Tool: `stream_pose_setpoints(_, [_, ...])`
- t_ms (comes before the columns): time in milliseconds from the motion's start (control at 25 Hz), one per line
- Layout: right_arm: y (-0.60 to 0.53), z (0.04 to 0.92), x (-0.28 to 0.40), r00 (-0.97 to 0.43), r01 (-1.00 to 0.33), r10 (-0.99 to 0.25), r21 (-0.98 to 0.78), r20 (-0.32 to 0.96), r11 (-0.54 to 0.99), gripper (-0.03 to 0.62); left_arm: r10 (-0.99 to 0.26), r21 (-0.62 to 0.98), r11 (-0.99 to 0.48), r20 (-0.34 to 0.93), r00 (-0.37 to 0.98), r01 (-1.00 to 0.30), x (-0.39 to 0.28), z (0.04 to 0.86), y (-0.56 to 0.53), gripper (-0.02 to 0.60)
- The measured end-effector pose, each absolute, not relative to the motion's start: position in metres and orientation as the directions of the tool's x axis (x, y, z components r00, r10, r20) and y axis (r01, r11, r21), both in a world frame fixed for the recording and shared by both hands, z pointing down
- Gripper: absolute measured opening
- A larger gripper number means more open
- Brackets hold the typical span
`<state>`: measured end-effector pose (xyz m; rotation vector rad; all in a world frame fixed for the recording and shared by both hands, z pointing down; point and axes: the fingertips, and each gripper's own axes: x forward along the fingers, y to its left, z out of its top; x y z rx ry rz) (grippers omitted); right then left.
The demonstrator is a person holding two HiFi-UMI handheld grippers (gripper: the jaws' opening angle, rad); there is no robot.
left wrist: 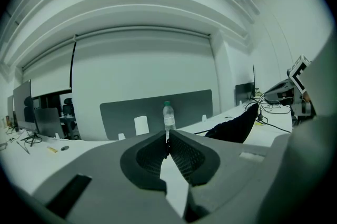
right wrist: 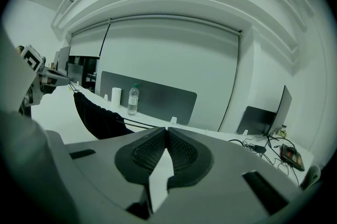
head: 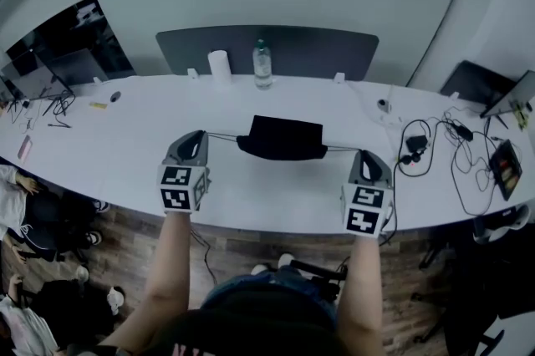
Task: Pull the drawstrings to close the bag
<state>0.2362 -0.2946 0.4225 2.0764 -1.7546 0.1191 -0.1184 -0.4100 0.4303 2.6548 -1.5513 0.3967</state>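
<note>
**Bag (head: 282,137) strung taut, mouth nearly closed**

We hold the black bag over mid-counter (head: 125,147). The left gripper (head: 201,135) has its jaws clamped on the left drawstring (head: 222,134), and the right gripper (head: 361,153) pinches the right drawstring (head: 341,149). The mouth looks mostly gathered, so we judge a last outward pull is left.

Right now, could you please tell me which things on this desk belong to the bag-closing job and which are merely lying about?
Part of the job: black bag; left drawstring, pinched in the left gripper; right drawstring, pinched in the right gripper.

Lying about: water bottle; white cylinder beside it; tangle of cables at the far right.
</note>
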Motion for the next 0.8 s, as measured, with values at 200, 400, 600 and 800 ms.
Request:
stream_pose_setpoints(200, [-0.299, 0.417, 0.240, 0.193, -0.963, -0.928, 0.243, 0.320, -0.116, 0.006, -0.858, -0.103, -0.491, 0.232, 0.459, -0.865, -0.123, 0.427, -0.416, 0.017])
stream_pose_setpoints(400, [-0.302, 0.415, 0.247, 0.198, -0.967, -0.928, 0.218, 0.315, -0.132, 0.006, -0.864, -0.104, -0.481, 0.223, 0.451, -0.870, -0.126, 0.424, -0.422, 0.017])
stream_pose_setpoints(600, [-0.302, 0.416, 0.250, 0.207, -0.967, -0.927, 0.210, 0.314, -0.145, 0.006, -0.870, -0.106, -0.470, 0.219, 0.441, -0.876, -0.131, 0.420, -0.426, 0.017])
stream_pose_setpoints(800, [-0.301, 0.417, 0.254, 0.215, -0.966, -0.924, 0.210, 0.316, -0.153, 0.006, -0.874, -0.106, -0.463, 0.218, 0.434, -0.880, -0.134, 0.418, -0.429, 0.017])
